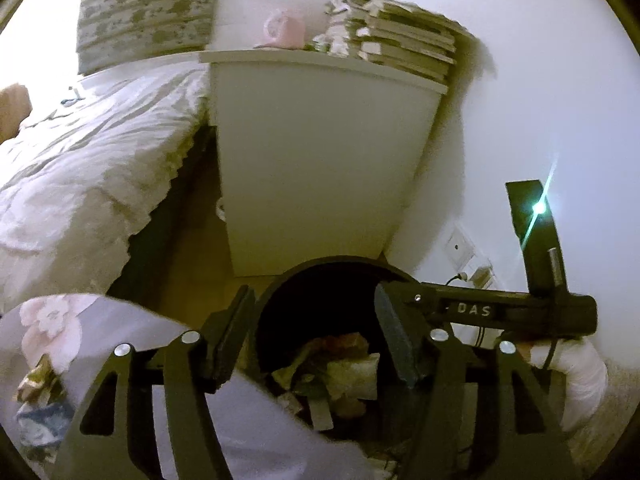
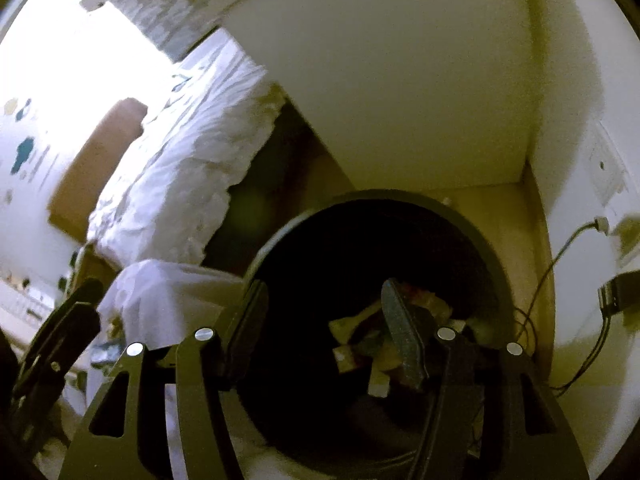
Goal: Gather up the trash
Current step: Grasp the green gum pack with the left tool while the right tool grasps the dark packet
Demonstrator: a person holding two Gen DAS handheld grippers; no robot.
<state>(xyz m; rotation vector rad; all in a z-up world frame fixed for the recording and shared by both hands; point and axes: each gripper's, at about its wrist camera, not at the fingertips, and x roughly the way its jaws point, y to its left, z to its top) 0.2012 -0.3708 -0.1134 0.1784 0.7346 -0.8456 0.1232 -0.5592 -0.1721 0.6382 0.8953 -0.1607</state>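
Both hand-held grippers over the black bin, pointing down into it. My left hand-held gripper: jaws apart, nothing between the pads, bin mouth showing straight through the gap. My right hand-held gripper: same, jaws apart, empty.

Trash sits in the bin bottom, below and just ahead of both sets of fingertips: crumpled paper and wrappers, mixed, can't tell the pieces apart.

Around: white nightstand right behind the bin, bed with white ruffled cover to the left of it, dark gap under the bed. Pale floral fabric crowds in at my left jaw, overlapping the bin's near left edge. Wall socket and cable to the right.

Left view only: nightstand top with a stack of books and a pink clock, plus my right hand-held gripper's body crossing in from the right with a white-gloved hand under it. Right view only: my left hand-held gripper's frame at far left, and the full bin rim.
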